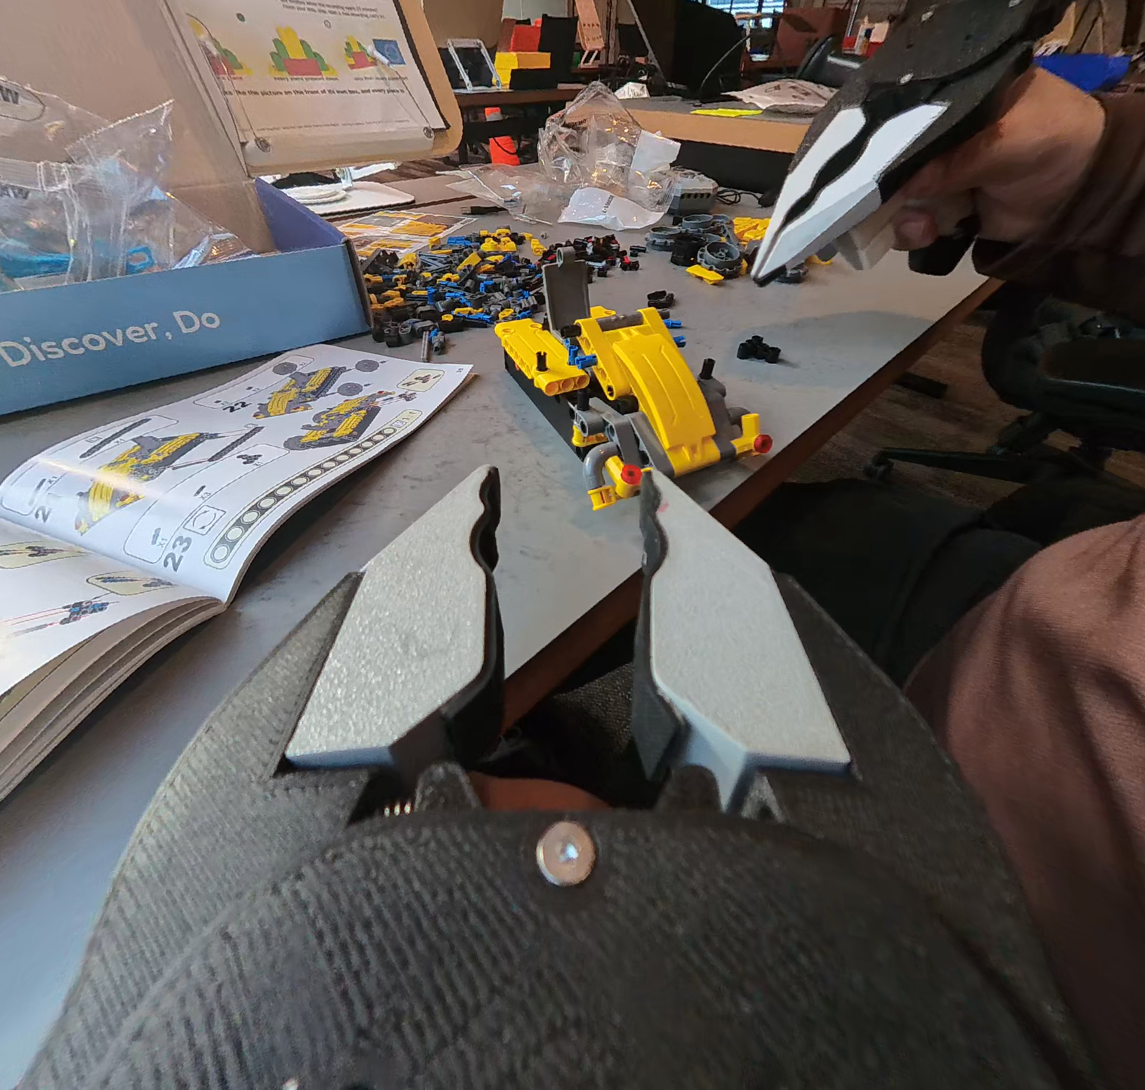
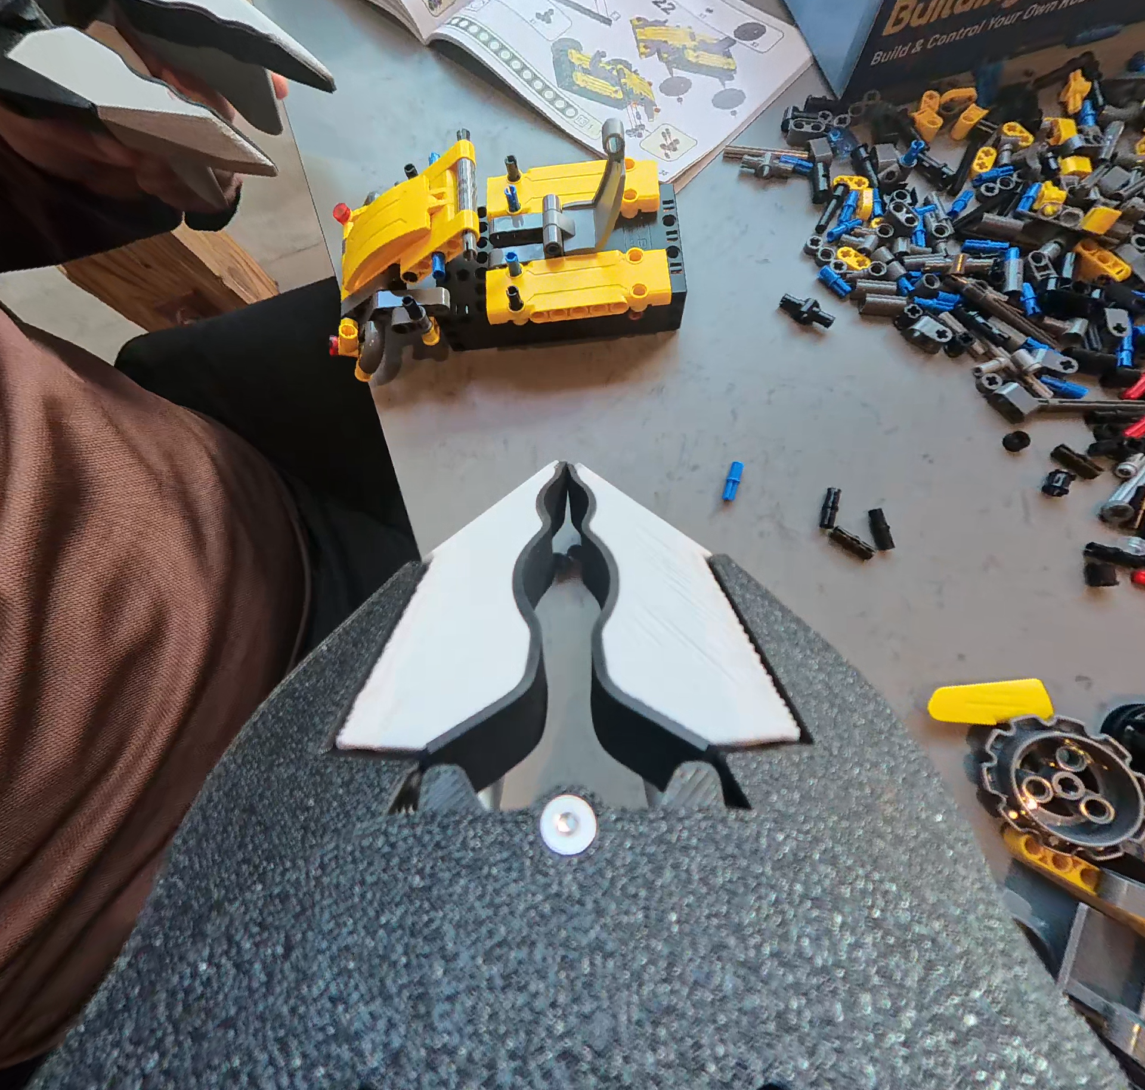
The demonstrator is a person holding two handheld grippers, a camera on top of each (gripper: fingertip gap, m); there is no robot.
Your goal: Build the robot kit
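left wrist view looks over a grey table (image 1: 539, 540) toward the left gripper (image 1: 570, 490), whose two grey fingers stand spread apart with nothing between them. it hangs over the table's near edge, its right fingertip just beside the red-studded front corner of a half-built yellow model vehicle (image 1: 632, 379), though i cannot tell if they touch. left of it an instruction booklet (image 1: 204, 472) lies open on the table, and behind that sits a blue cardboard box (image 1: 186, 323) with clear plastic bags in it. a wide scatter of loose yellow, blue, black and grey pieces (image 1: 458, 286) lies between the box and the model, and a small cluster of black connectors (image 1: 758, 349) rests apart on the right. farther back, the right gripper (image 1: 765, 273) is held in a person's hand (image 1: 991, 174), pointing down at the table near some grey gear wheels (image 1: 712, 249).

seen from the right wrist view, that gripper (image 2: 566, 468) has its white fingers pressed together at the tips; a small dark bit shows in the hollow behind them, but i cannot make out what it is or whether it is pinched. a blue pin (image 2: 733, 480) and a few black pins (image 2: 855, 524) lie just beyond the tips, the model (image 2: 508, 255) farther on, a yellow panel (image 2: 991, 700) and a gear wheel (image 2: 1062, 781) to the right. a brown sleeve (image 2: 124, 564) fills the left.
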